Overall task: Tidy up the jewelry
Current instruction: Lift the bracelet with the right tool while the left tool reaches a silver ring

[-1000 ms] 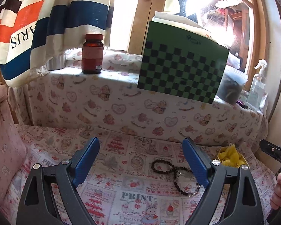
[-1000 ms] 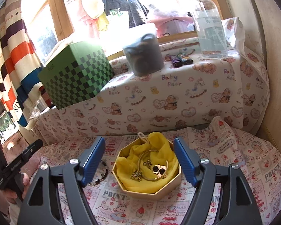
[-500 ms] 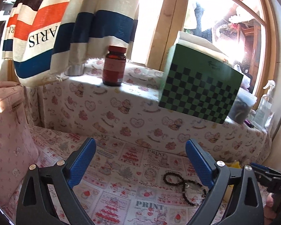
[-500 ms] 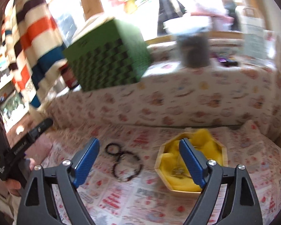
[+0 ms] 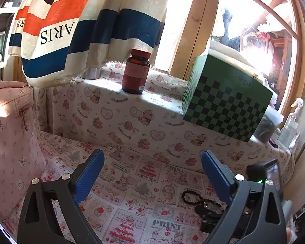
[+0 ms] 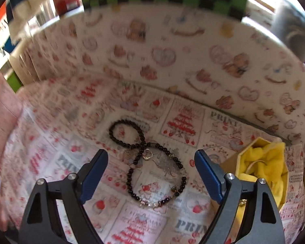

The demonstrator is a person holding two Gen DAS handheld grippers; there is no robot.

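A black beaded necklace [image 6: 144, 154] lies in loops on the printed cloth, with a small ring [image 6: 147, 154] at its middle. My right gripper [image 6: 151, 160] is open and hovers just above it, the beads between the blue fingers. A cardboard box lined with yellow cloth [image 6: 262, 166] holding gold jewelry sits to the right. My left gripper [image 5: 152, 166] is open and empty, raised over the cloth; the necklace [image 5: 195, 198] lies low right in its view, partly hidden by the right gripper [image 5: 209, 215].
A cloth-covered ledge [image 5: 116, 101] at the back carries a brown bottle [image 5: 136, 73], a green checkered box [image 5: 225, 103] and a grey container [image 6: 294, 28]. A pink bag [image 5: 8, 130] stands at left. A striped curtain [image 5: 75, 24] hangs above.
My right gripper swung left from the yellow-lined box and dropped low over the necklace. My left gripper rose and drew back to the left.
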